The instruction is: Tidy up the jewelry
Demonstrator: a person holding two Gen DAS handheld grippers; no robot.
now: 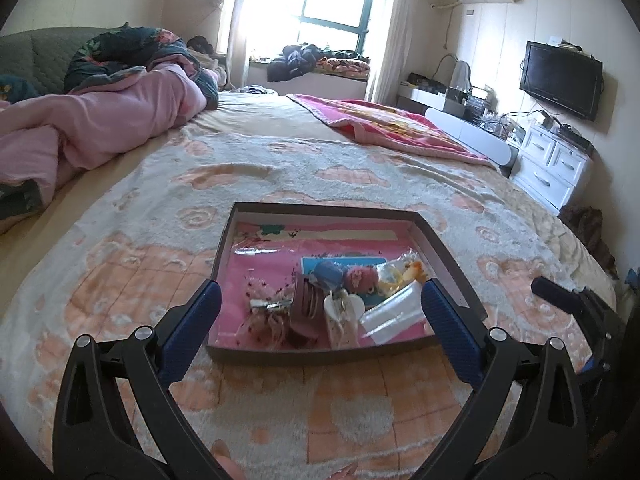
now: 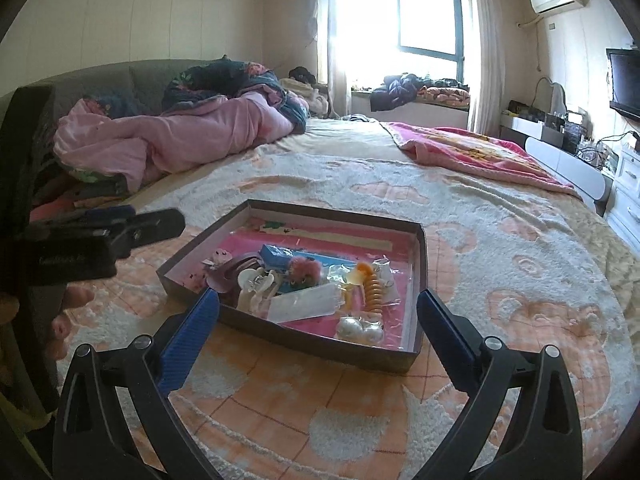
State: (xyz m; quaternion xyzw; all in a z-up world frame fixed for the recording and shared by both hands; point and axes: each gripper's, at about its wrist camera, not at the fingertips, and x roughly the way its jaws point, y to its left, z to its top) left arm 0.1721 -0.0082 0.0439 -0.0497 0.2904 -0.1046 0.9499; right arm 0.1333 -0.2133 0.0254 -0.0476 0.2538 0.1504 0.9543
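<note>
Two tools spread wide, left tool (image 1: pixel 320 308), right tool (image 2: pixel 318 312), both empty

Both wrist views low over bed (image 1: pixel 320 168), near, sharing box (image 1: pixel 452 256) (window ahead)

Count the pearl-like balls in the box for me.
2. Both pearl balls sit side by side in a clear wrapper at the near right corner of the box, beside the orange spiral hair tie. Others may lie hidden under the pile.
</note>
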